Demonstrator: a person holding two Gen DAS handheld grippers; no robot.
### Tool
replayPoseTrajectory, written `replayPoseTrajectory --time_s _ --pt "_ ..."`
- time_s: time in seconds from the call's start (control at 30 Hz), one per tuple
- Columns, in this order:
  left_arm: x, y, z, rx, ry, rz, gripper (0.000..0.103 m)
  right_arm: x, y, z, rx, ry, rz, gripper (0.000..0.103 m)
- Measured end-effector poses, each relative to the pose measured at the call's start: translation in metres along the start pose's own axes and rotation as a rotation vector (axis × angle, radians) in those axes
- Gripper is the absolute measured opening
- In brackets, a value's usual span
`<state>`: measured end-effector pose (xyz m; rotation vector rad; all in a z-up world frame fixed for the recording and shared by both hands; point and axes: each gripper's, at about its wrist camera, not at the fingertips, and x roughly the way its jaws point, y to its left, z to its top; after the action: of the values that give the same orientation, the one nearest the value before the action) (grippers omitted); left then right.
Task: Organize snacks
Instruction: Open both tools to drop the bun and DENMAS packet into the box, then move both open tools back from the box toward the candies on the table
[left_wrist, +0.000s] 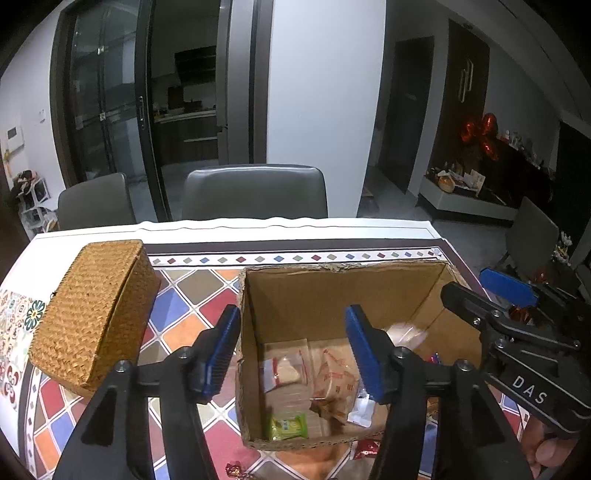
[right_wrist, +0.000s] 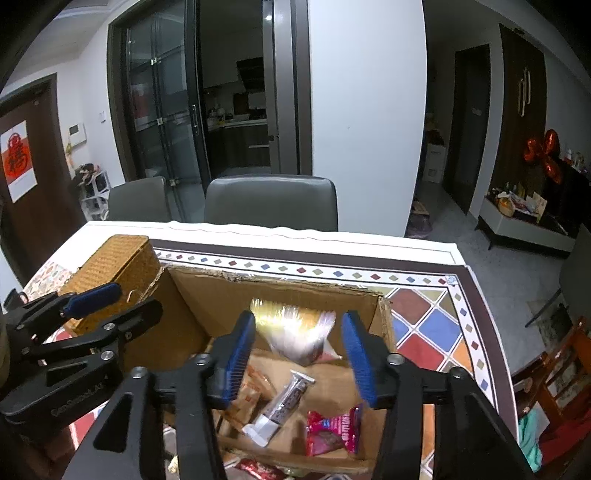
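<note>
Both grippers hovered above the cardboard box (right_wrist: 280, 295) — right gripper (right_wrist: 299, 350) spread wide, gripping nothing, a blurred clear packet (right_wrist: 295, 332) between its fingers; left gripper (left_wrist: 291, 354) equally wide, empty, straddling the box's left wall.

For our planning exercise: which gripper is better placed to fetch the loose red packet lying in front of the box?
Probably the left gripper: open, empty, red packet just beneath it. The right gripper, open, has a blurred clear packet between its fingers over the cardboard box.

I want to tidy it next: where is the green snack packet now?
In the left wrist view, the green packet lies inside the cardboard box, at its near-left corner.
</note>
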<state>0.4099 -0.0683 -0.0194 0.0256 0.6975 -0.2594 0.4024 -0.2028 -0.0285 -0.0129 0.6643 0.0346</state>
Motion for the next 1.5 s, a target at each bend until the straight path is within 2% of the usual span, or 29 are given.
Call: replayPoseTrajectory --time_s 0.17,0.67,1.5 --pt "-0.005 0.001 0.001 -0.003 -0.006 0.007 0.063 -0.004 -0.003 0.001 0.009 -0.006 -0.008 0.058" --pt "-0.041 -0.008 0.001 0.005 -0.038 0.017 0.063 -0.044 -0.008 -0.003 0.015 -0.049 -0.029 0.058" --pt "-0.100 -0.017 -0.027 0.019 -0.072 0.038 0.064 -0.098 -0.006 -0.025 0.017 -0.092 -0.024 0.058"
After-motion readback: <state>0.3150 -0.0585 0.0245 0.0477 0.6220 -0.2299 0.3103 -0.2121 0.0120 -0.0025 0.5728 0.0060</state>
